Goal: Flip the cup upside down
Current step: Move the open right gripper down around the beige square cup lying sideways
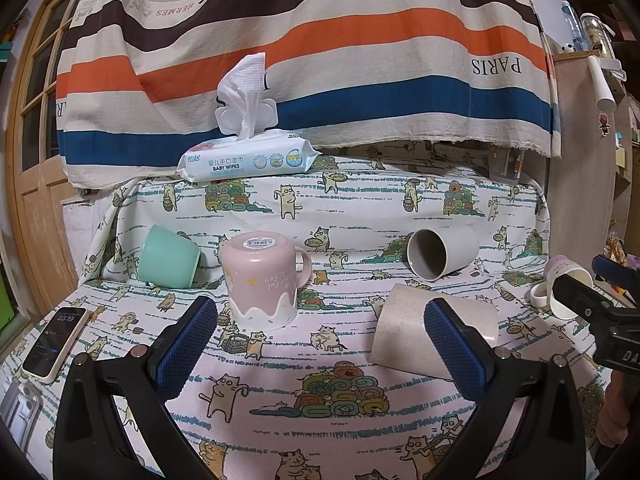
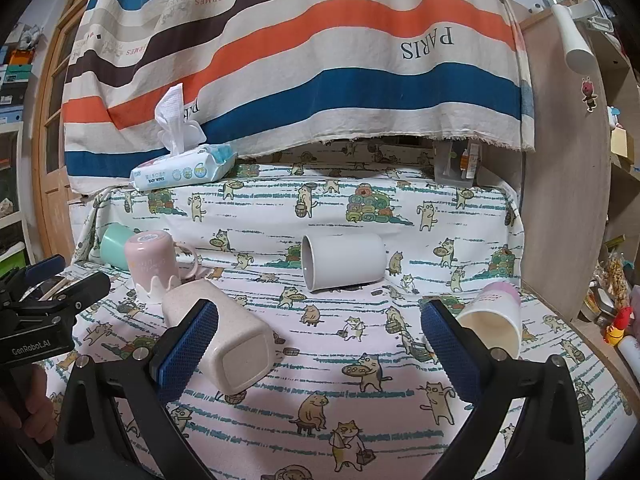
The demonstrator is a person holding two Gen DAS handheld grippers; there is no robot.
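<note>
Jaws of our left gripper [image 1: 320, 336] and right gripper [image 2: 318, 338] stand wide, holding nothing. We count five cups: pink mug [image 1: 262, 280] inverted, four on their sides. One wipes pack [image 1: 248, 162] sits behind. Cat-print cloth [image 1: 320, 412] covers the tabletop; striped fabric [image 1: 320, 40] hangs behind.

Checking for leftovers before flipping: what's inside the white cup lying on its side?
The white cup shows its open mouth; the grey inner wall in view looks bare. In the right wrist view the mouth is turned aside, so the bottom stays unseen.
</note>
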